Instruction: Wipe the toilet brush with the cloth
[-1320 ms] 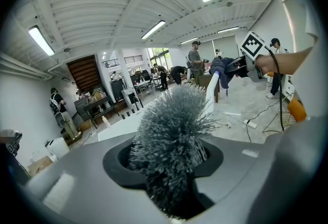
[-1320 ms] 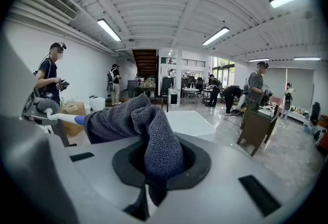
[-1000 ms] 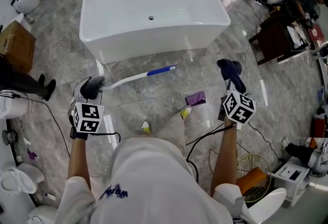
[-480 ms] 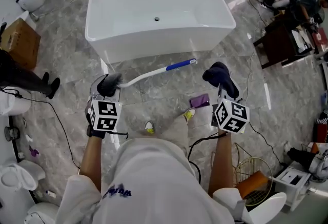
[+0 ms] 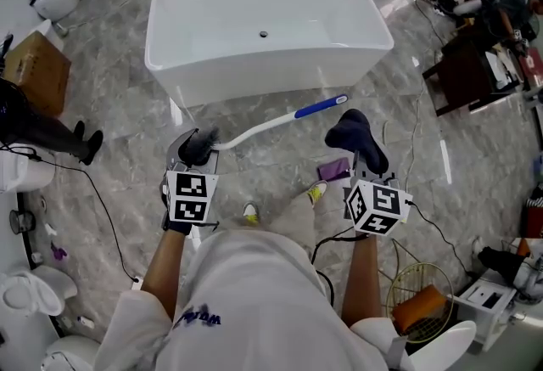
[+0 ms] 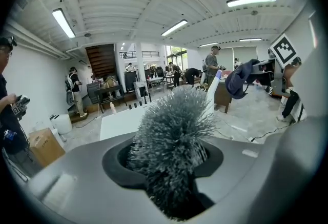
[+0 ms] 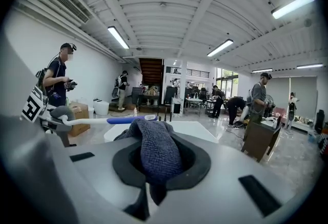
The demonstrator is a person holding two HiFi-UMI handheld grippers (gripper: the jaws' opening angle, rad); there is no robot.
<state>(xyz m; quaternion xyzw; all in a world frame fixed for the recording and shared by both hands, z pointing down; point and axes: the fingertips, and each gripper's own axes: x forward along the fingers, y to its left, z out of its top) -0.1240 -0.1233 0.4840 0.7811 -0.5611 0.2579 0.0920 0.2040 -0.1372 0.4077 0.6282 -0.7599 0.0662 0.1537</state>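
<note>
My left gripper (image 5: 197, 148) is shut on the grey bristle head of the toilet brush (image 5: 254, 132). Its white handle runs up and to the right and ends in a blue grip (image 5: 321, 107). In the left gripper view the bristles (image 6: 171, 128) fill the space between the jaws. My right gripper (image 5: 358, 140) is shut on a dark blue cloth (image 5: 351, 130), which bunches out between the jaws (image 7: 154, 148). The cloth hangs just below the blue grip's end; I cannot tell whether they touch. From the right gripper view the brush handle (image 7: 95, 121) lies level, beyond the cloth.
A white bathtub (image 5: 263, 30) stands ahead on the marble floor. A purple item (image 5: 333, 168) lies by my foot, with cables around. A wire basket (image 5: 416, 286) and toilets (image 5: 25, 297) flank me. A cardboard box (image 5: 34, 72), a dark table (image 5: 462, 72) and several people are nearby.
Both grippers have come closer together. The gap between the brush's blue grip and the cloth has closed from wide to almost nothing. Both grips are unchanged.
</note>
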